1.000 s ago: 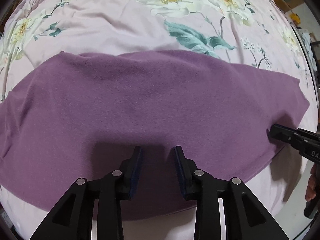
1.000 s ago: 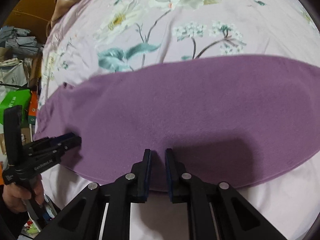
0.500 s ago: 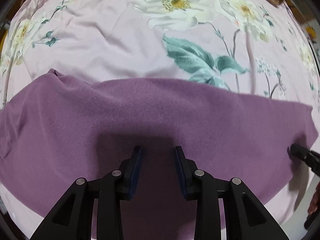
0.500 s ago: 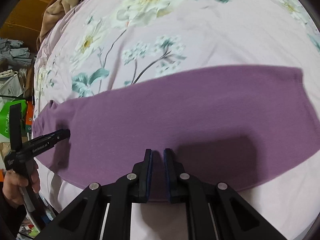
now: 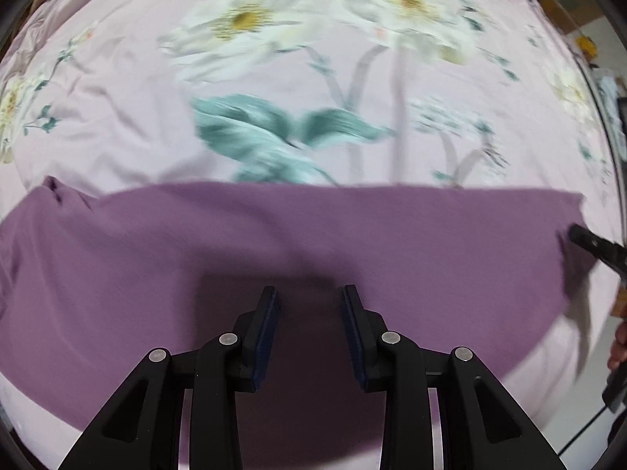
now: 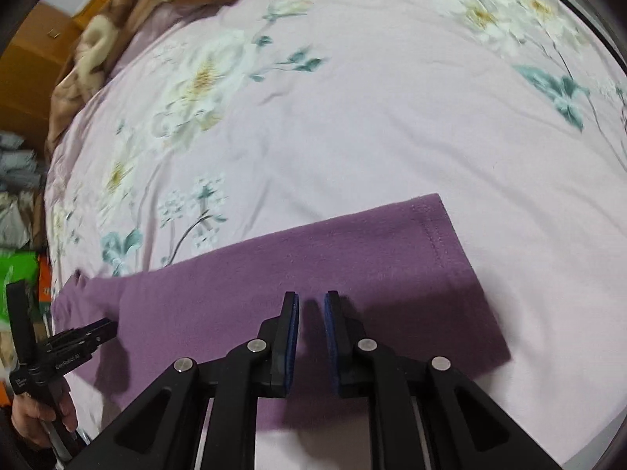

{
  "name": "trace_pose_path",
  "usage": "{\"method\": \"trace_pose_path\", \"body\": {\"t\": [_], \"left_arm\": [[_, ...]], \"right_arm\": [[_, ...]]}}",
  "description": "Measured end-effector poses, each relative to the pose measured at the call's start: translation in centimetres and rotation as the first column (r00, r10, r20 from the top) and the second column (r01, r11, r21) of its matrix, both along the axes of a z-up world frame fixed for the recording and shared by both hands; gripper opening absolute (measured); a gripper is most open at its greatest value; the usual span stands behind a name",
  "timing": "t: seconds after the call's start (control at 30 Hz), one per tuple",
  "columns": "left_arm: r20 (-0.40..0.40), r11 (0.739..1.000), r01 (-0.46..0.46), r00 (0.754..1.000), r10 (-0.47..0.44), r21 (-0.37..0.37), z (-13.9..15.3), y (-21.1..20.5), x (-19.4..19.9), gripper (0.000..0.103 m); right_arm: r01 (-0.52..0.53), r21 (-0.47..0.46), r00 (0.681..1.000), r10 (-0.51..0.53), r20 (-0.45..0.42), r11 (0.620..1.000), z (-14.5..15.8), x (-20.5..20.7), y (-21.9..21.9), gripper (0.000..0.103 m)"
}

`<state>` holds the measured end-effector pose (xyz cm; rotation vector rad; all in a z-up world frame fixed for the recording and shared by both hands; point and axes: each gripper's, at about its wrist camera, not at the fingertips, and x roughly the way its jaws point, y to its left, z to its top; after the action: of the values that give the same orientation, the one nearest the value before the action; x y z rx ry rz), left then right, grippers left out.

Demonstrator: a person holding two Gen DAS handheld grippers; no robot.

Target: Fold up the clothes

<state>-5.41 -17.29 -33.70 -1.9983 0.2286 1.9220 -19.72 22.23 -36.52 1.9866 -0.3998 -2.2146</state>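
Observation:
A purple garment (image 5: 274,243) lies flat as a long folded band across the pink floral bed sheet (image 5: 117,125). My left gripper (image 5: 309,290) hangs over its near half, pointing down, open, with nothing between the pads. In the right wrist view the garment (image 6: 352,250) ends at a stitched hem (image 6: 435,235). My right gripper (image 6: 311,295) hovers above the cloth near that end. Its jaws are opening from a narrow gap and hold nothing. Each gripper shows in the other's view: the right gripper (image 5: 588,239) at the garment's right end, the left gripper (image 6: 98,331) at its left end.
A brown blanket (image 6: 117,31) is bunched at the far corner of the bed. Beyond the bed's left side stand wooden furniture (image 6: 35,62), piled cloth (image 6: 15,203) and a green bag (image 6: 19,274). A hand (image 6: 39,411) grips the left tool's handle.
Both grippers slid across the garment, so more floral sheet fills the views. The right view now reaches the hemmed end. The right jaws narrowed, then spread slightly.

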Motion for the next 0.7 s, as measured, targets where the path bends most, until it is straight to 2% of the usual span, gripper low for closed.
{"method": "trace_pose_path", "body": {"t": [0.13, 0.2, 0.3, 0.4, 0.57, 0.67, 0.7], "left_arm": [[0.047, 0.999, 0.031, 0.998, -0.032, 0.010, 0.2, 1.2, 3.6, 0.034], [0.032, 0.998, 0.054, 0.998, -0.054, -0.008, 0.3, 1.5, 5.2, 0.035], [0.013, 0.998, 0.057, 0.998, -0.057, -0.020, 0.8, 1.7, 6.3, 0.036], [0.022, 1.000, 0.010, 1.000, -0.010, -0.003, 0.3, 4.0, 8.3, 0.036], [-0.014, 0.997, -0.069, 0.998, 0.069, -0.032, 0.4, 2.0, 7.3, 0.036], [0.017, 0.994, -0.105, 0.994, 0.105, -0.015, -0.2, 0.0, 7.8, 0.036], [0.018, 0.994, -0.111, 0.994, 0.111, 0.000, -0.1, -0.7, 8.1, 0.036]], "right_arm": [[-0.132, -0.060, 0.991, 0.133, 0.012, 0.989, 0.2, 1.7, -2.5, 0.015], [-0.199, -0.063, 0.978, 0.202, 0.045, 0.978, -0.4, 3.0, -3.1, 0.015], [-0.236, -0.040, 0.969, 0.238, 0.066, 0.971, -1.1, 4.2, -4.1, 0.015], [-0.256, -0.062, 0.965, 0.259, 0.045, 0.965, -0.2, 4.3, -4.8, 0.015], [-0.344, -0.099, 0.938, 0.347, 0.011, 0.934, 0.6, 4.3, -8.0, 0.015], [-0.389, -0.074, 0.914, 0.394, 0.093, 0.918, -1.2, 5.2, -9.8, 0.017], [-0.391, -0.053, 0.914, 0.395, 0.090, 0.919, -1.3, 5.5, -10.2, 0.018]]}}
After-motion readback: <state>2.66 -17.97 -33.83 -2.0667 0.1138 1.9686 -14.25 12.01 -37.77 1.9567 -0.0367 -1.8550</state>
